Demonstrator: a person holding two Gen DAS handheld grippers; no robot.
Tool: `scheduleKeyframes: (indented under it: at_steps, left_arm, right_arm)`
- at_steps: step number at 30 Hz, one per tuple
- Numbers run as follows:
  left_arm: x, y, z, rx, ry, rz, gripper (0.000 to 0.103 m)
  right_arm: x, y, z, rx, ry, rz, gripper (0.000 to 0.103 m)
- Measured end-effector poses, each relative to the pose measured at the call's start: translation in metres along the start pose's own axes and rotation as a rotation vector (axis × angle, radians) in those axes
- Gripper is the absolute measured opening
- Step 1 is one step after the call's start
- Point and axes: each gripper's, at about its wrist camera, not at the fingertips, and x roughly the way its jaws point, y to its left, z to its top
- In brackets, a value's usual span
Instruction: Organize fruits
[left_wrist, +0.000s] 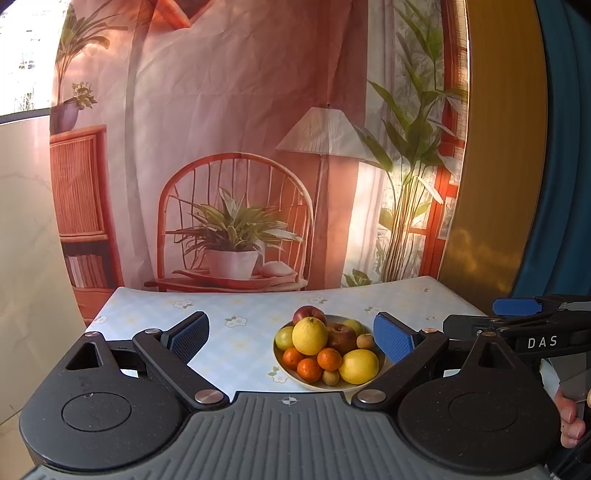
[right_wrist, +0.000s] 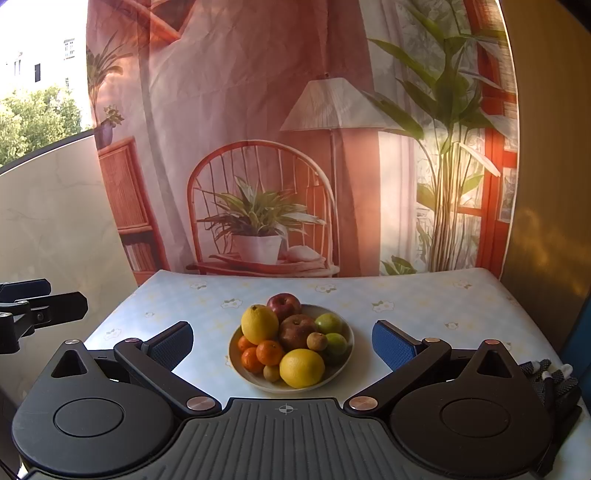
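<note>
A cream plate (left_wrist: 295, 376) (right_wrist: 345, 360) piled with fruit stands on the table. It holds two yellow lemons (left_wrist: 309, 335) (right_wrist: 259, 324), red apples (left_wrist: 309, 314) (right_wrist: 283, 303), several small oranges (left_wrist: 329, 359) (right_wrist: 269, 352), green limes (right_wrist: 328, 323) and small brown fruits (left_wrist: 365, 341) (right_wrist: 317, 341). My left gripper (left_wrist: 291, 338) is open and empty, a little short of the plate. My right gripper (right_wrist: 282, 341) is open and empty, also short of the plate, with the plate seen between its fingers. The right gripper also shows at the right edge of the left wrist view (left_wrist: 517, 314).
The table has a pale blue flowered cloth (left_wrist: 236, 325) (right_wrist: 406, 306). A printed backdrop (left_wrist: 236, 147) (right_wrist: 258, 147) hangs behind its far edge. A black glove (right_wrist: 550, 384) lies at the table's right side. The left gripper (right_wrist: 37, 310) juts in at left.
</note>
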Motion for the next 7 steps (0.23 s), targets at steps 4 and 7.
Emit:
scheduleKeyframes:
  at_steps: [4,7]
  left_arm:
    - [0.0003,0.0003,-0.0003,-0.001,0.002,-0.004,0.097]
    - [0.0013,0.0009,-0.0009,-0.007,0.011,-0.011,0.097]
  right_arm:
    - [0.0000,0.0001,-0.0002,0.001,0.002,-0.001,0.102]
    - [-0.0001,-0.0003,0.0013,0.002,0.005,-0.003,0.102]
